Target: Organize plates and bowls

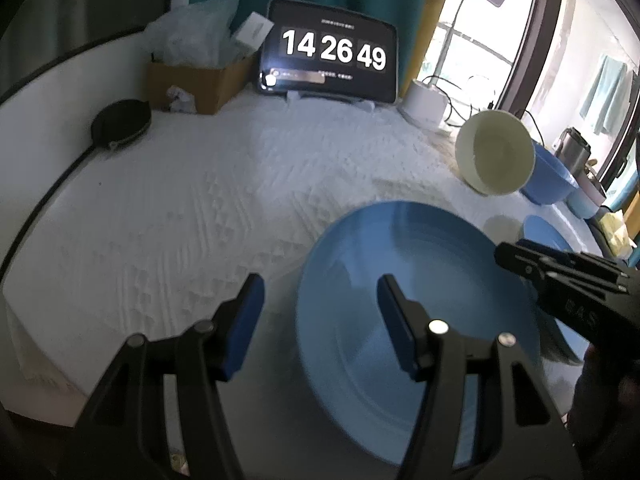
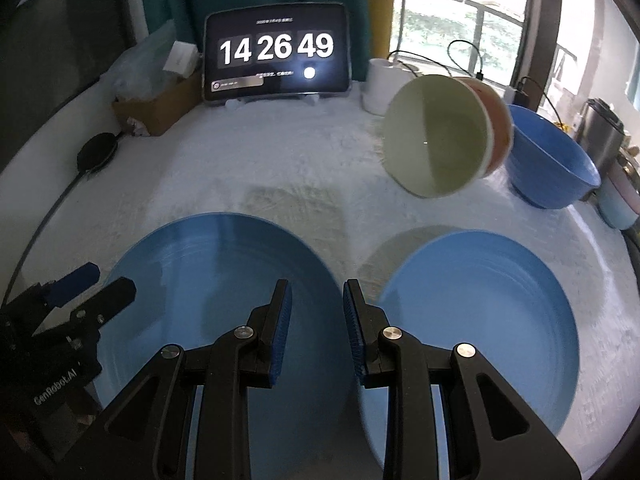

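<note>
Two round blue plastic plates, the left plate and the right plate, are lying apart, unstacked, on the white textured cloth. Behind, a cream bowl is tipping beside a blue bowl. Left gripper is hovering with jaws apart, empty; right gripper narrowly parted, empty. Sorting appears barely begun.

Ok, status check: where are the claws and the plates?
Left claw open, right claw open, both empty. Two blue plates flat, side by side below. Tipped cream bowl behind, clear.
</note>
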`<state>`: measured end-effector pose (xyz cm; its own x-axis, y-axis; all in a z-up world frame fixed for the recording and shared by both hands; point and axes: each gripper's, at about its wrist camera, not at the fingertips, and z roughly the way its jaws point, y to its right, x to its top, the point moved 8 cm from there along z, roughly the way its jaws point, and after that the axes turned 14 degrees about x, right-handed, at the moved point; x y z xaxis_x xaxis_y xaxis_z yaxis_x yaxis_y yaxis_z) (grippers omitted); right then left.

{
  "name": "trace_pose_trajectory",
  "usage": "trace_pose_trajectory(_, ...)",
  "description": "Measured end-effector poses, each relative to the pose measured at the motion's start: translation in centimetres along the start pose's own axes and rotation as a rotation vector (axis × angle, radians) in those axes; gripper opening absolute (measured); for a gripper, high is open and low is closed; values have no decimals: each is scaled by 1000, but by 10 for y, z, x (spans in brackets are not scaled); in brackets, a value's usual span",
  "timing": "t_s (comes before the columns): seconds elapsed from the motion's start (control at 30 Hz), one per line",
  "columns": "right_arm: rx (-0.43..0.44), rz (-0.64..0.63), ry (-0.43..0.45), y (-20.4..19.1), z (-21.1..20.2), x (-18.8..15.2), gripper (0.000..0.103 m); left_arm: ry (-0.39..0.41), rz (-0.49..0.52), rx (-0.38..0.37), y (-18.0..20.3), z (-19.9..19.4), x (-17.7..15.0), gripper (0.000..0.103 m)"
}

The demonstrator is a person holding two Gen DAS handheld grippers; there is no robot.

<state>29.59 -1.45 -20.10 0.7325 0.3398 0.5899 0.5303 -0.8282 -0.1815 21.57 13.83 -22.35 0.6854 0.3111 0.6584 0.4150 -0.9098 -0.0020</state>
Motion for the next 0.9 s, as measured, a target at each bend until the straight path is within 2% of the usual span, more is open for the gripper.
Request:
trace_pose_trajectory(0.4,-26,-14,-43,-2,23,-1,28,-55,12,-10,-2,9,-13,60)
trace_pose_trajectory(0.9,-20,-27,-41,-4,33,7,29,-31,51,-1,0,14,-11,60)
